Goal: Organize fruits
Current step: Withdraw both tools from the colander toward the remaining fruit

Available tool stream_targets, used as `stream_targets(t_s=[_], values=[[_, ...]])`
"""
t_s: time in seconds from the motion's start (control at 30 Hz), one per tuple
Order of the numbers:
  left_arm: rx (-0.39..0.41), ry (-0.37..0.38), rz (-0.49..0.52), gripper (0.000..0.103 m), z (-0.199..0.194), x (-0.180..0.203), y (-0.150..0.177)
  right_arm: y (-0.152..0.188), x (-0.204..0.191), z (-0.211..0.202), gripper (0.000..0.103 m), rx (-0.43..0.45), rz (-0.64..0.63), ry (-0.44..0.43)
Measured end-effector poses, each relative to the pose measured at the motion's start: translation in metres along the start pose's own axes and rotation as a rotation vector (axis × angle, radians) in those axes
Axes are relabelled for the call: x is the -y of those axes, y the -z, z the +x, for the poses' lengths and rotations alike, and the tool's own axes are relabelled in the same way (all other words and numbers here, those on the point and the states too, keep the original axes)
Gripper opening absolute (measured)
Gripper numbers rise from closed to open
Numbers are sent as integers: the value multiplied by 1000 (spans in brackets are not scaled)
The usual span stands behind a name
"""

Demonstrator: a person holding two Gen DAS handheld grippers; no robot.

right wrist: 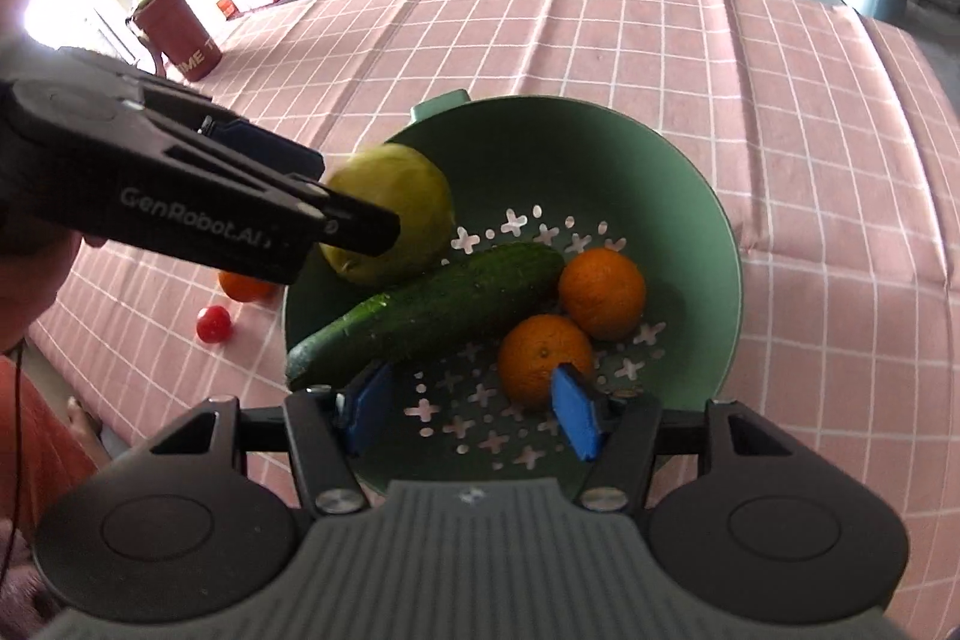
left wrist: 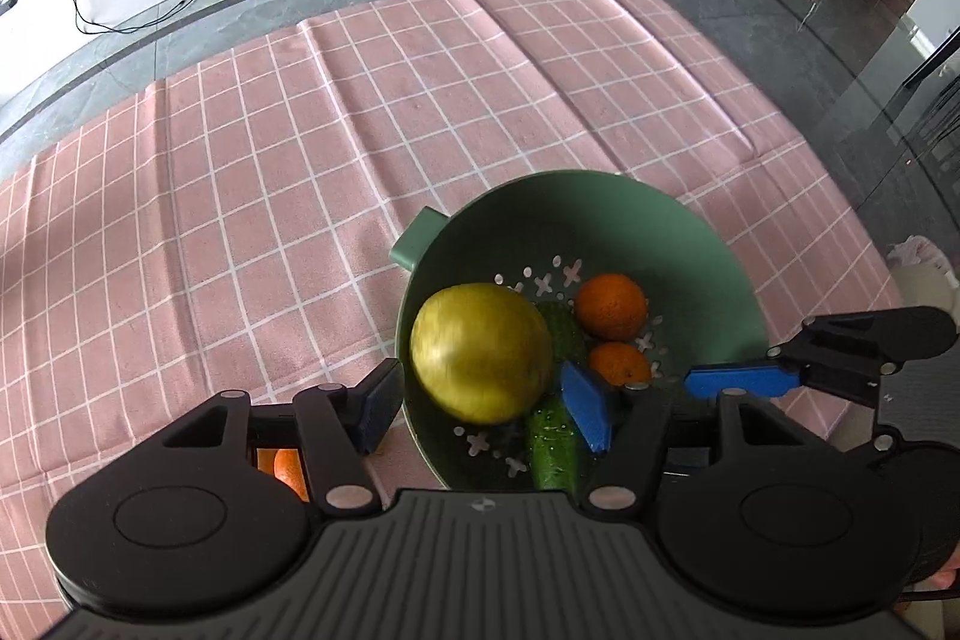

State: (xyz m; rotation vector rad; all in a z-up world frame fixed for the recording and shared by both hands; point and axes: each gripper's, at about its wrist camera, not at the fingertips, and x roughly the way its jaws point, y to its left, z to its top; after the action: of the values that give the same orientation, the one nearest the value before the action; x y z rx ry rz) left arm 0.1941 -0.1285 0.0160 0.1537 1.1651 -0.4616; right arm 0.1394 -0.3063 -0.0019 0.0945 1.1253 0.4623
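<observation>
Two handheld grippers hover over a green colander point(right wrist: 690, 196) on a pink checked tablecloth point(left wrist: 300, 160), the bowl holding a large yellow-green citrus fruit point(left wrist: 480, 352), a cucumber point(right wrist: 432, 310) lying across the perforated bottom and two oranges point(right wrist: 602, 292) side by side. The left gripper point(left wrist: 486, 403) stands with its jaws wide on either side of the yellow-green fruit, the pads apart from its skin, while the right gripper point(right wrist: 474, 409) hangs open and empty above the nearer orange point(right wrist: 543, 358). Outside the colander, another orange point(right wrist: 243, 287) and a small red tomato point(right wrist: 213, 323) lie on the cloth, with a red mug point(right wrist: 180, 34) standing farther off.
</observation>
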Motion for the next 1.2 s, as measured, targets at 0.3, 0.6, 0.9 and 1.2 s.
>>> stream_targets(t_s=[0.3, 0.6, 0.9, 1.2], values=[[55, 4, -80, 71, -22, -21, 23, -6, -12, 1, 58, 14, 224, -118], [93, 12, -137, 67, -38, -39, 53, -4, -19, 37, 63, -64, 409, -114], [103, 44, -134, 67, -42, -39, 62, -8, -15, 4, 35, -114, 280, 5], [73, 65, -134, 67, -26, -36, 71, -9, -19, -30, 29, -172, 90, 36]])
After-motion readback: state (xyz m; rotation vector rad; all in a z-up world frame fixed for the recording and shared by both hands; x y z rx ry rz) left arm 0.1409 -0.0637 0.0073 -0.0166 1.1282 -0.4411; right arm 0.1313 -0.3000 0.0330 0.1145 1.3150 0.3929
